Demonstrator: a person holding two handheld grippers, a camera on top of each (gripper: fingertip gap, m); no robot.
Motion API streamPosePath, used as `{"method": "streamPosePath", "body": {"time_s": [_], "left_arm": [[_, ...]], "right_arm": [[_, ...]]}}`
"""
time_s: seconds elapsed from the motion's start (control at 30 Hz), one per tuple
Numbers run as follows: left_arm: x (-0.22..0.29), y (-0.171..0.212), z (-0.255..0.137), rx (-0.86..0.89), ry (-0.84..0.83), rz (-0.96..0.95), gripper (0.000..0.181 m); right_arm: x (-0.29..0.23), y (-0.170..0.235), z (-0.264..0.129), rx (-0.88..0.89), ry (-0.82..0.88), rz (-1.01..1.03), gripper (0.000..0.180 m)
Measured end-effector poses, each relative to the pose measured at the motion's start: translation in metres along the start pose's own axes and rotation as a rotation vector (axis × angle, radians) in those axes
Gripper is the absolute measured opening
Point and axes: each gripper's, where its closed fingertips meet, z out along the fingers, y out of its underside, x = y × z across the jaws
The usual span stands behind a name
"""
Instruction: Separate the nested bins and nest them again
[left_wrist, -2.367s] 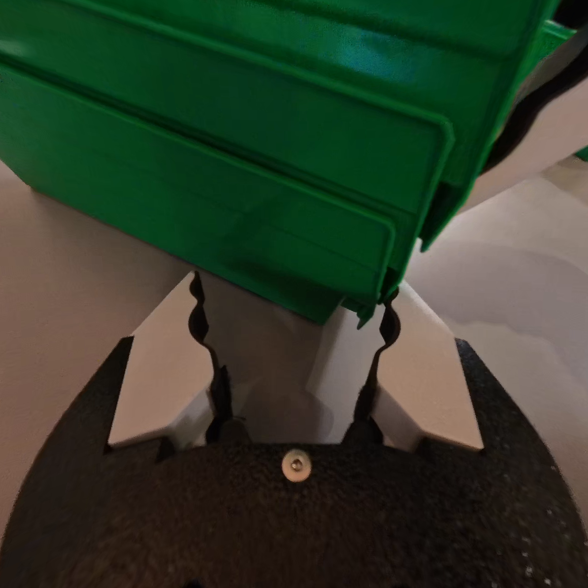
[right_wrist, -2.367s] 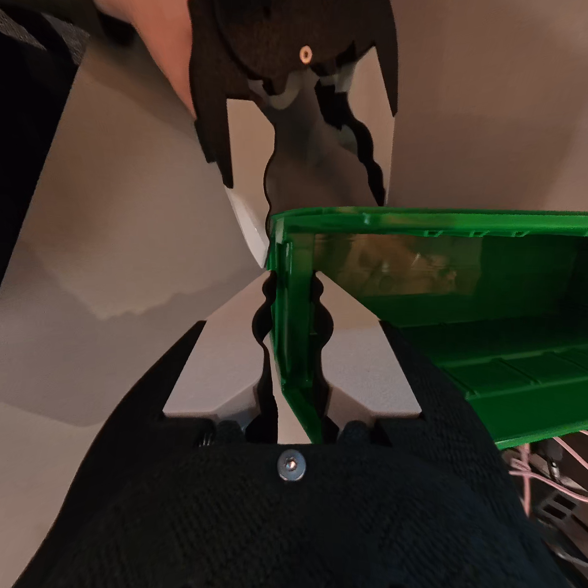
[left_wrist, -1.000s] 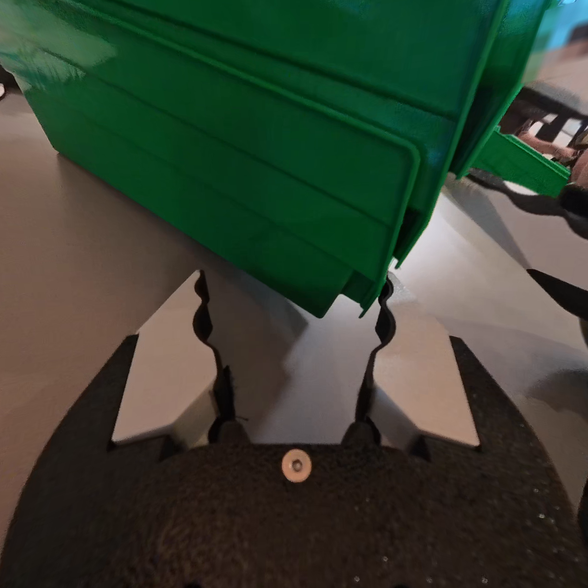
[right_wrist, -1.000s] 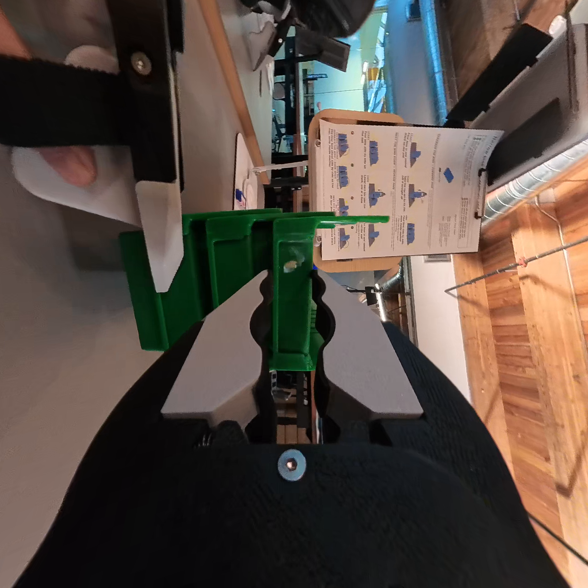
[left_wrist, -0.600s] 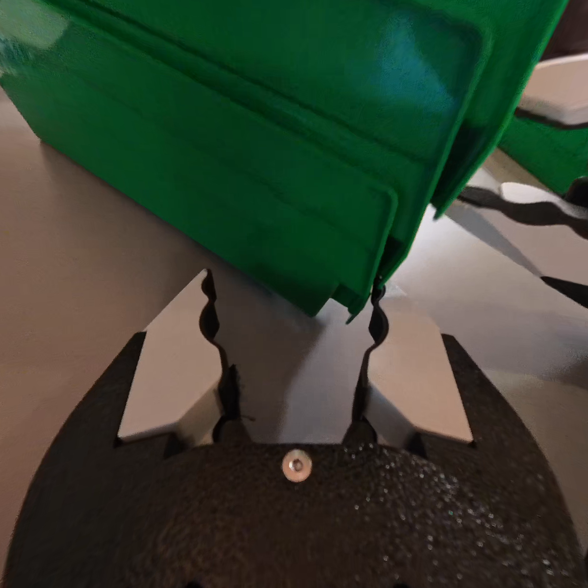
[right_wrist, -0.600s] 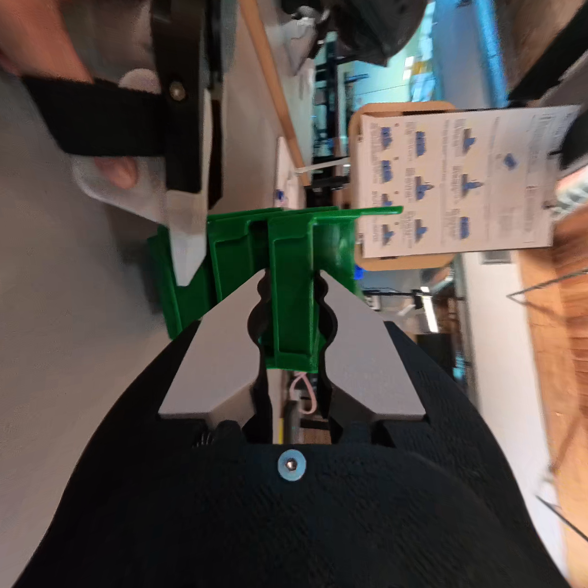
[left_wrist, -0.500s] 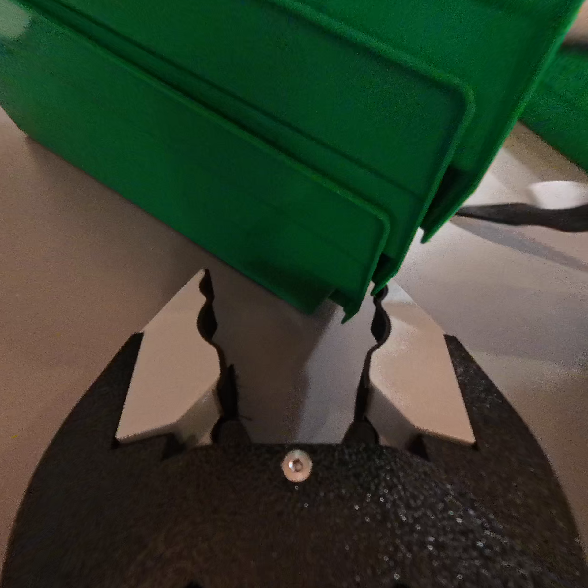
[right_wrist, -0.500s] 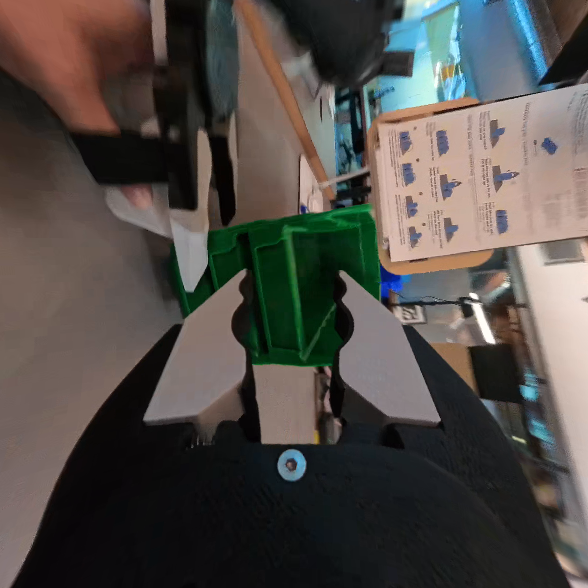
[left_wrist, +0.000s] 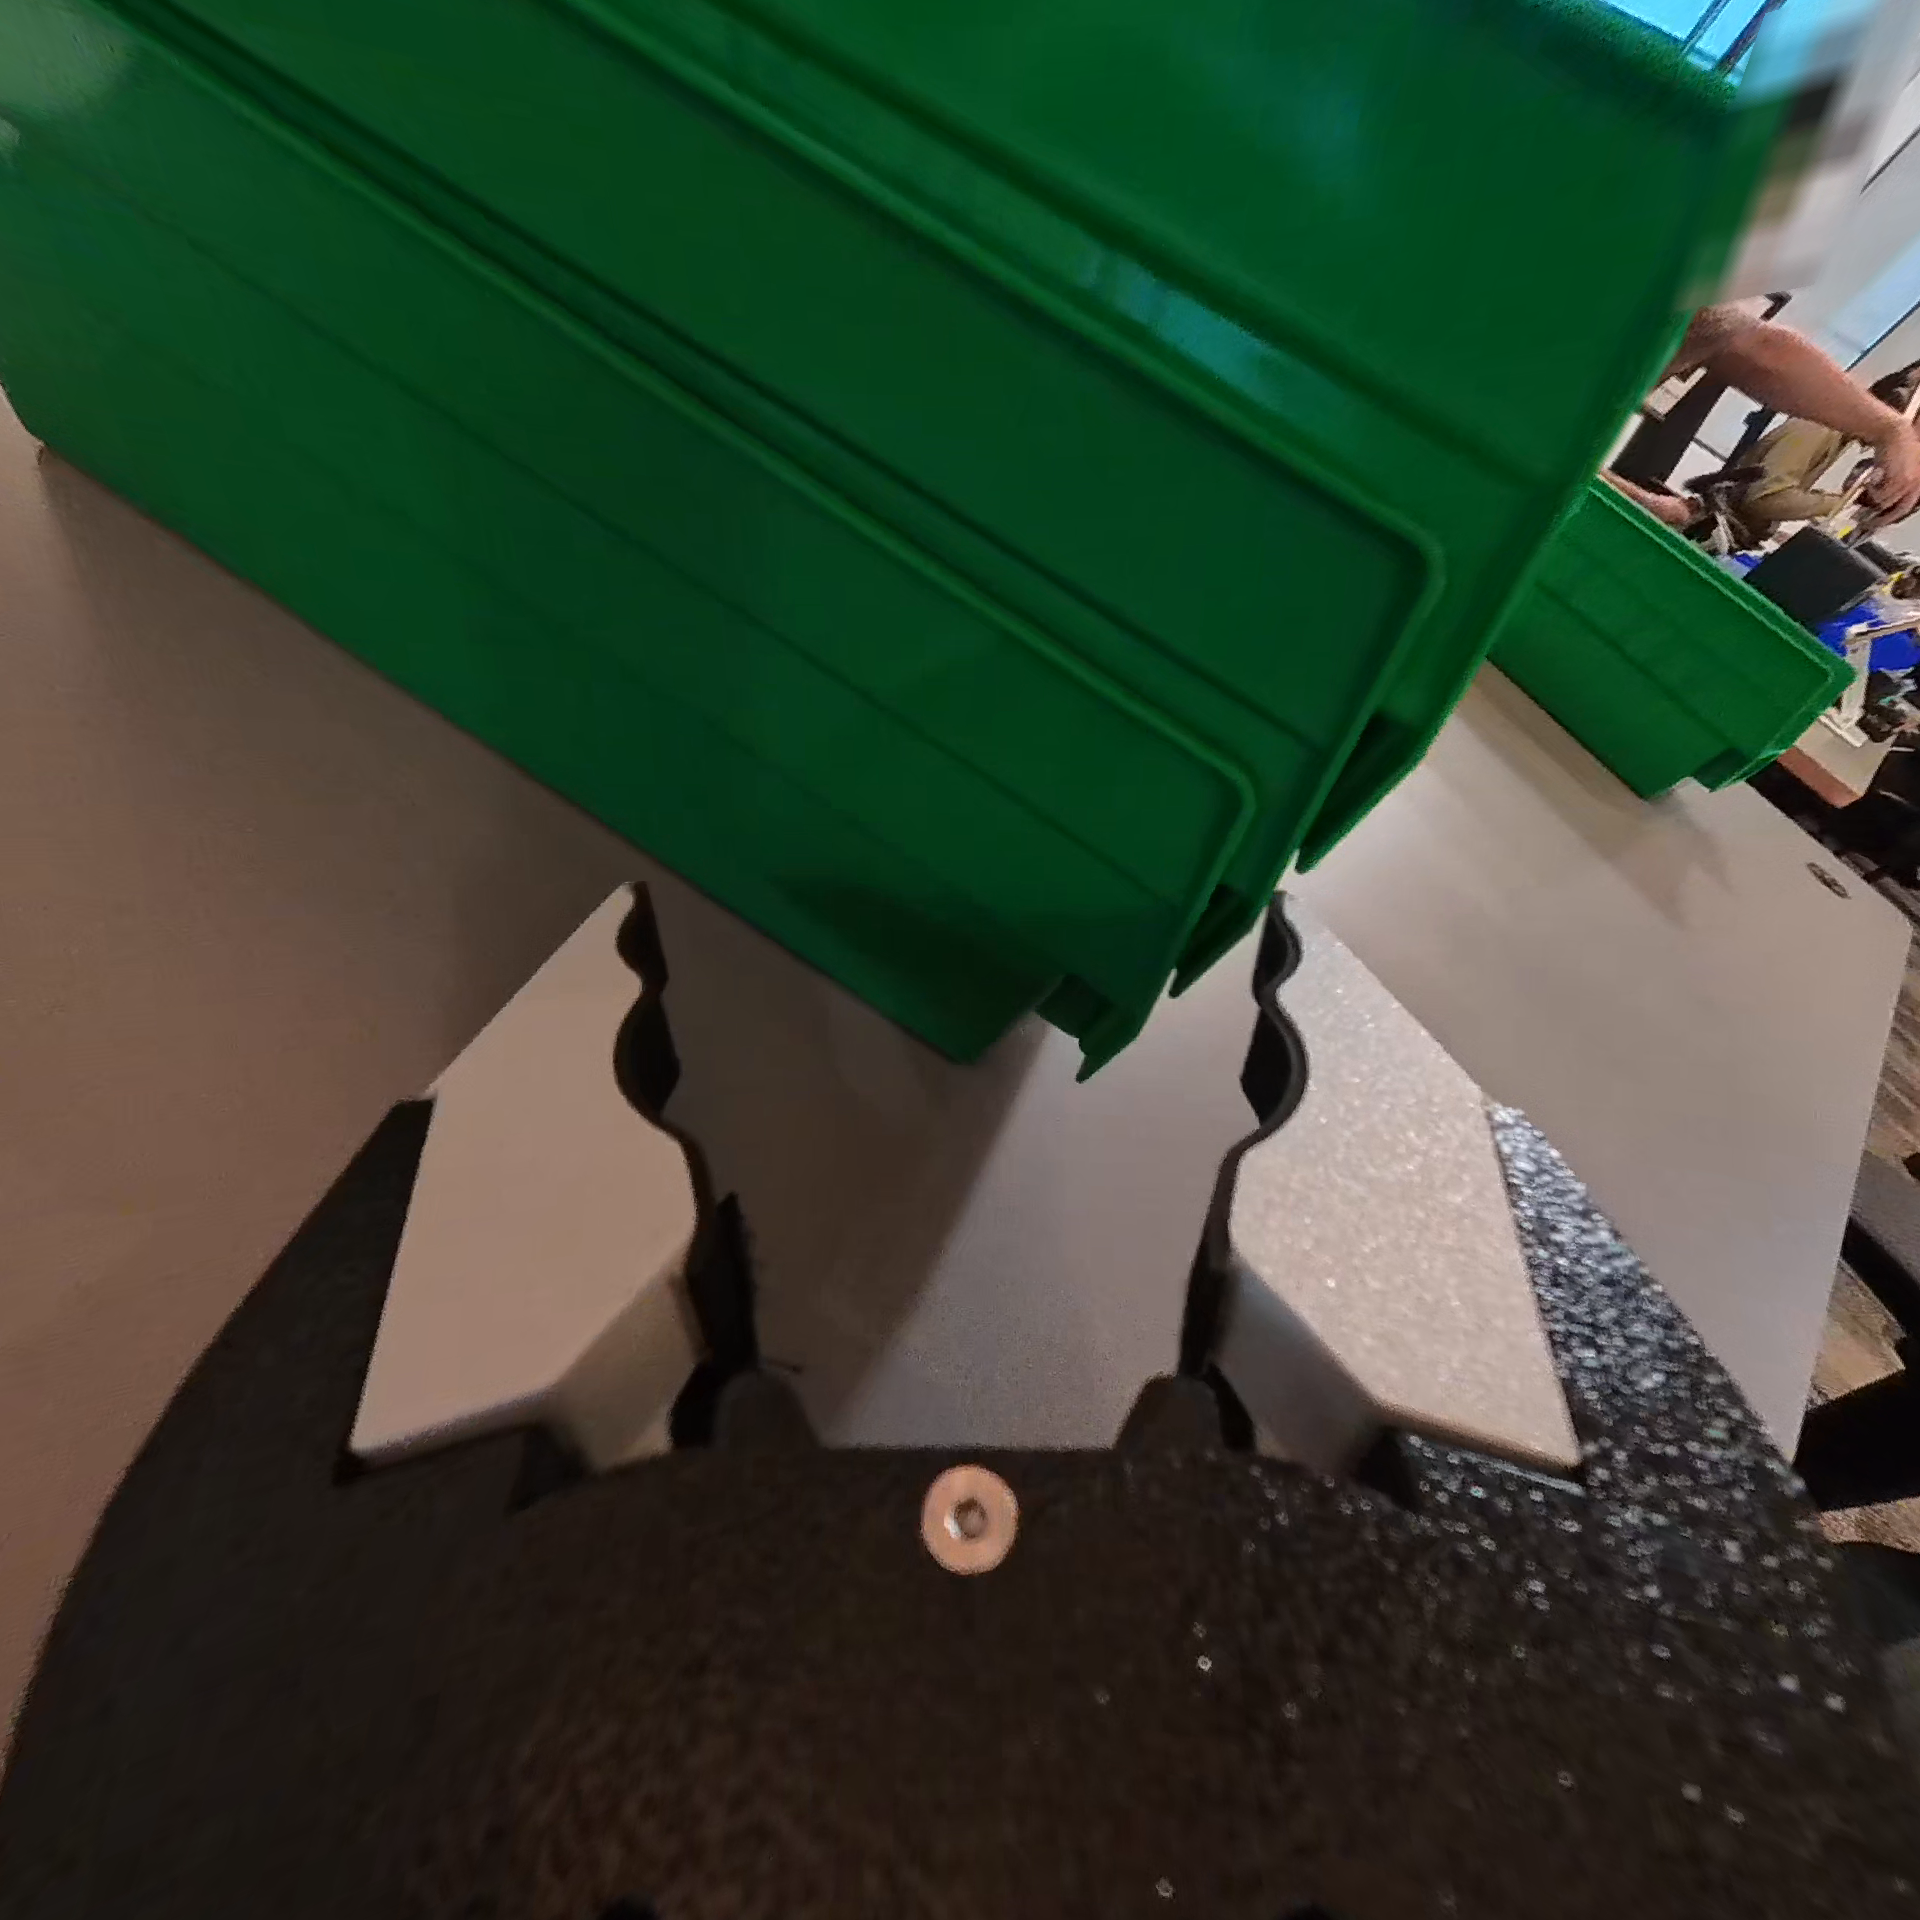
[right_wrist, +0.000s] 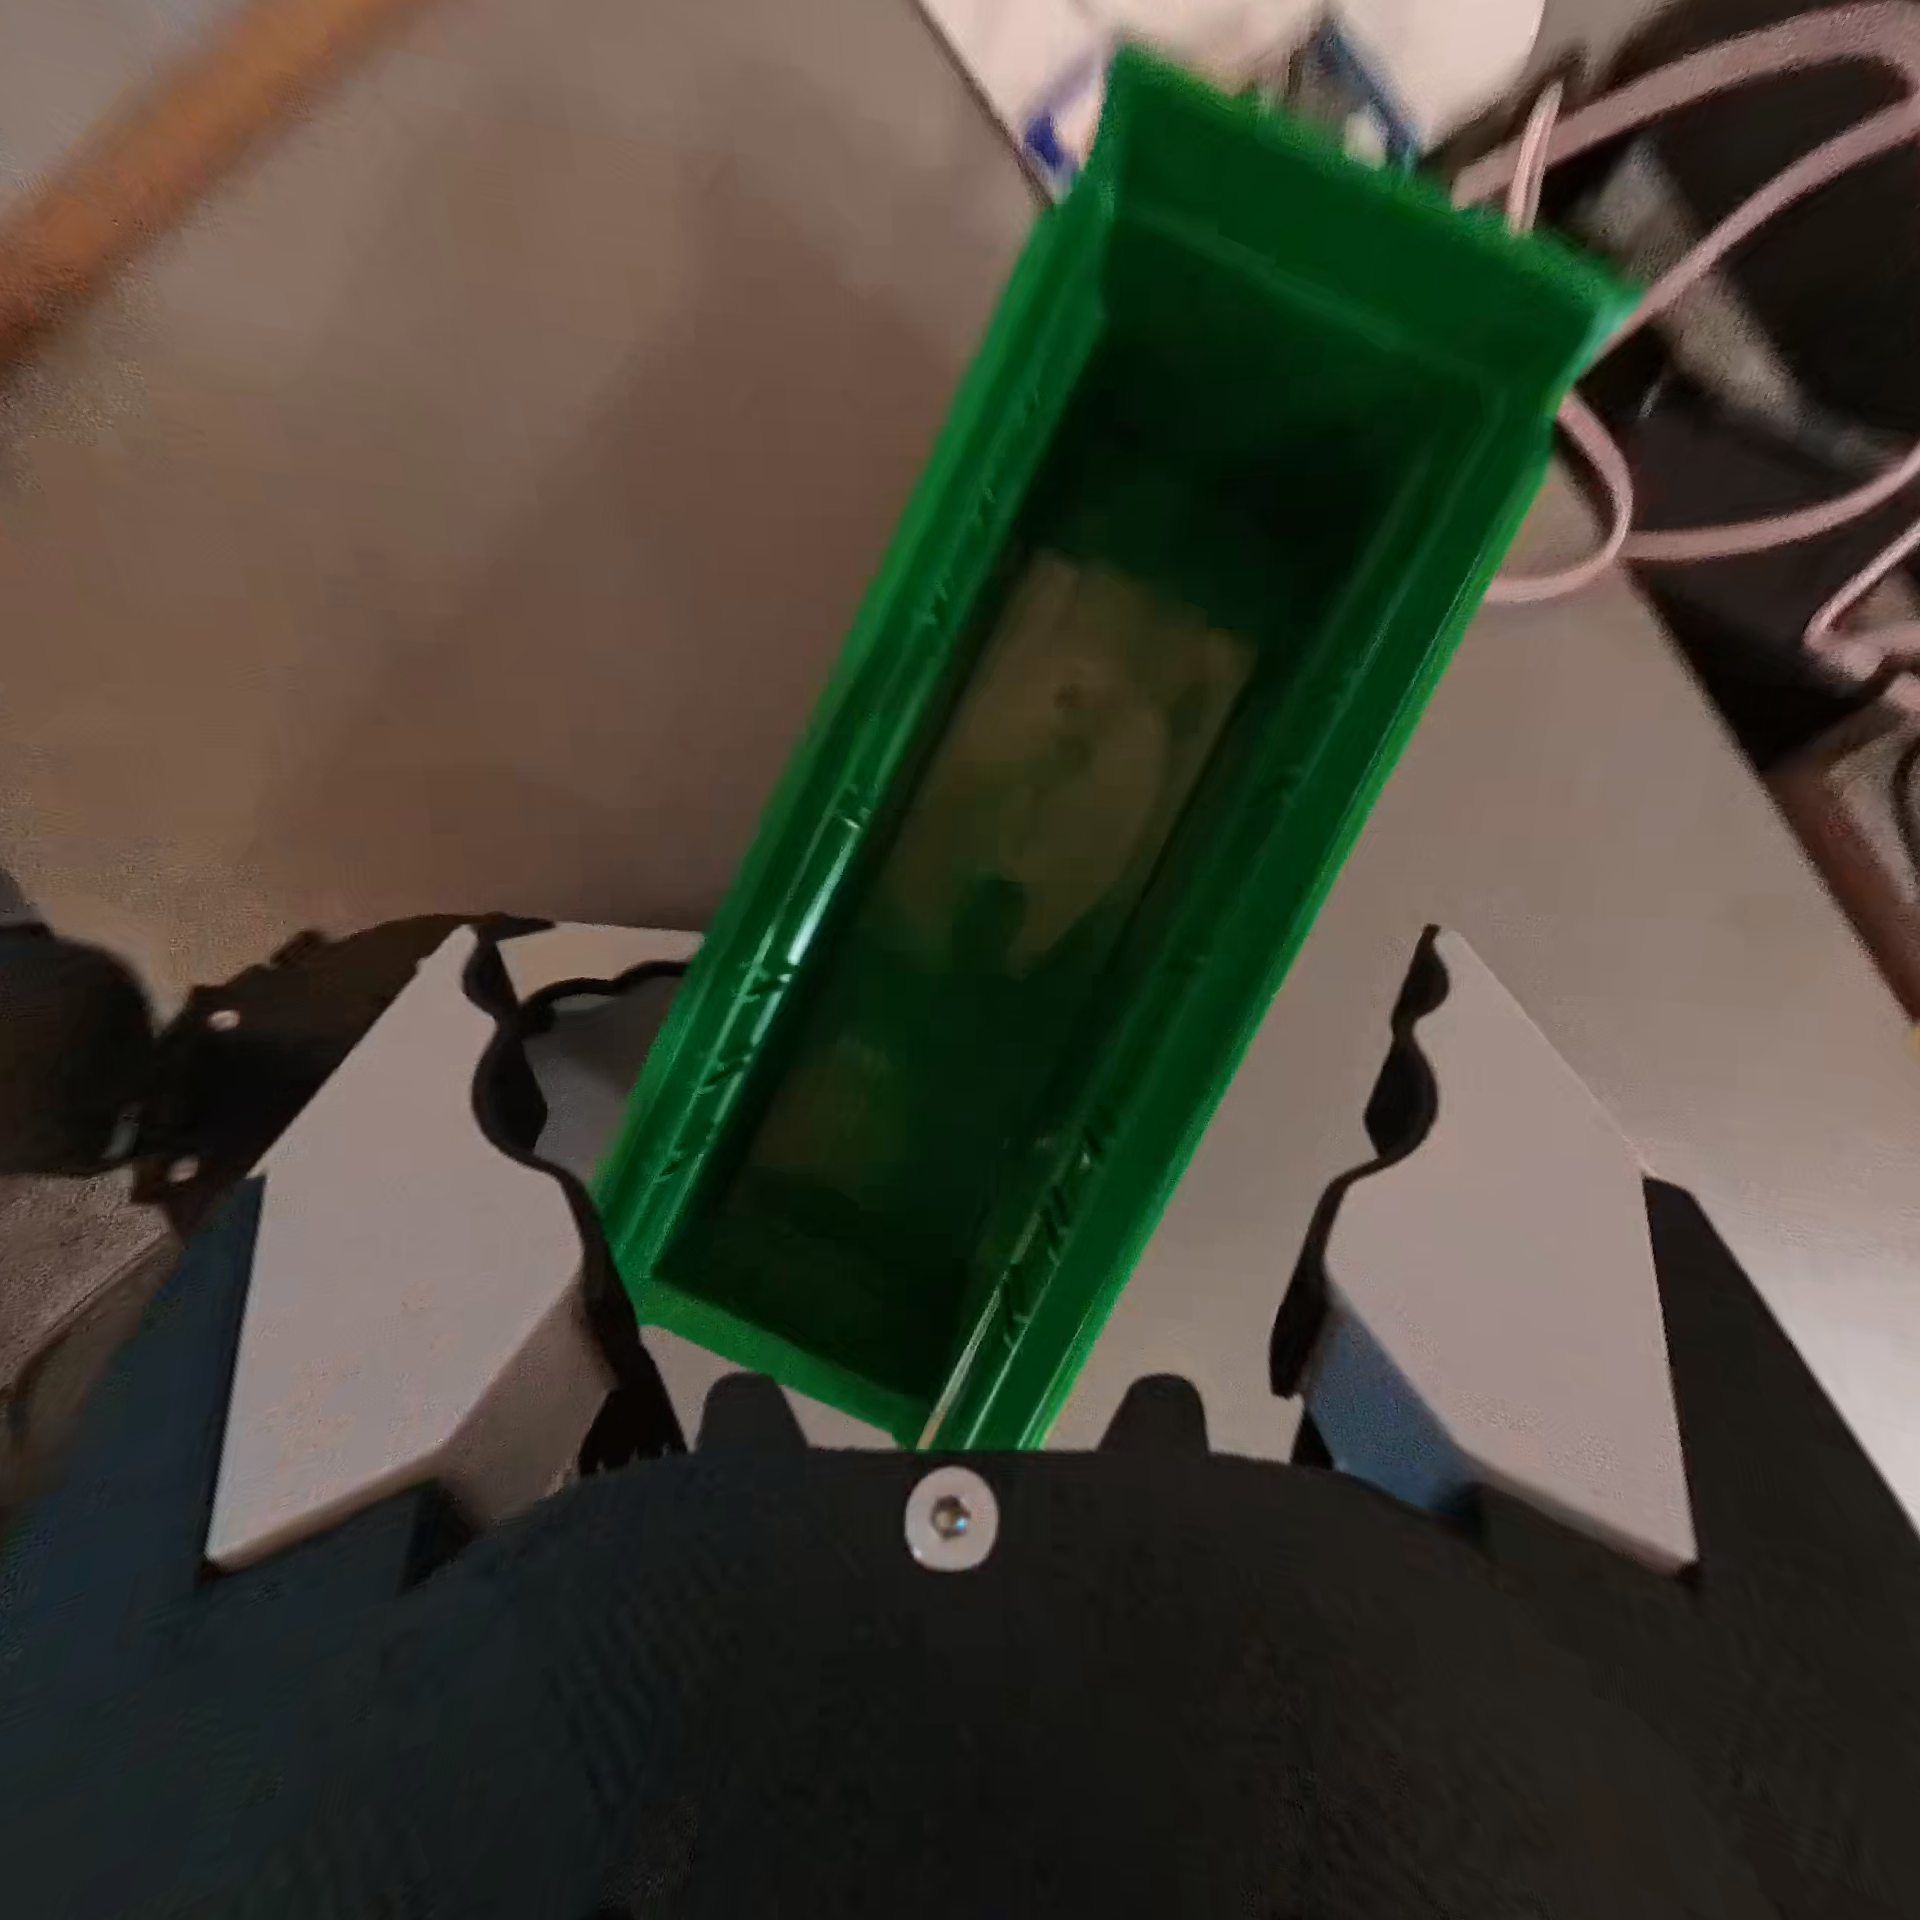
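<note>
Left gripper: jaws spread wide, nothing between them. Grey wedge-shaped fingers with wavy black inner pads, mounted on a black grainy body with one silver screw. Just beyond the fingertips sits the nested stack of green bins on the grey table; at least two glossy plastic shells show, one inside the other, with raised ribs outlining rounded-corner panels on the side walls. The stack's lower corner hangs just above the gap between the fingers; contact cannot be confirmed.

Right gripper: jaws also wide apart, gripping nothing. A single green bin lies below it on the table, open top facing the camera, long and rectangular, its near end between the fingers. Left inner pad is just beside the near corner; touching or not, cannot tell. Inside walls carry small moulded ribs; the shiny floor shows a pale blurred reflection.

In the left wrist view this separate bin rests farther along the table, well apart from the stack.

No readable writing or labels on the bins. Loose pinkish cables lie past the table edge.
</note>
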Motion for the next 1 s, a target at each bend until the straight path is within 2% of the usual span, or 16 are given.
{"method": "streamPosePath", "body": {"time_s": [0.1, 0.17, 0.23, 0.43, 0.53, 0.7, 0.83, 0.93, 1.0], "left_arm": [[0.000, 0.000, 0.001, -0.002, -0.010, 0.012, 0.113], [0.005, 0.000, 0.002, 0.003, 0.011, 0.005, 0.114], [0.006, 0.001, 0.004, -0.004, 0.022, -0.008, 0.115], [0.006, 0.000, 0.004, 0.004, 0.033, -0.028, 0.117], [0.005, 0.000, 0.004, 0.008, 0.033, -0.033, 0.117], [0.005, -0.002, 0.003, 0.022, 0.038, -0.041, 0.119], [0.006, -0.008, -0.001, 0.068, 0.045, -0.041, 0.123], [0.003, -0.012, -0.003, 0.098, 0.034, -0.040, 0.129], [0.001, -0.015, -0.005, 0.118, 0.018, -0.038, 0.135]], "right_arm": [[0.004, 0.021, 0.027, -0.230, -0.010, 0.076, 0.156], [0.009, 0.026, 0.034, -0.298, 0.012, 0.084, 0.138], [0.011, 0.022, 0.033, -0.308, 0.027, 0.078, 0.125], [0.014, 0.002, 0.030, -0.239, 0.078, 0.018, 0.110], [0.013, -0.014, 0.021, -0.159, 0.051, 0.043, 0.106], [0.018, -0.032, -0.018, -0.058, 0.038, 0.052, 0.105], [0.032, -0.038, -0.072, 0.085, 0.038, 0.069, 0.104], [0.056, -0.021, -0.120, 0.187, 0.047, 0.109, 0.104], [0.079, 0.006, -0.147, 0.231, 0.073, 0.154, 0.104]]}}
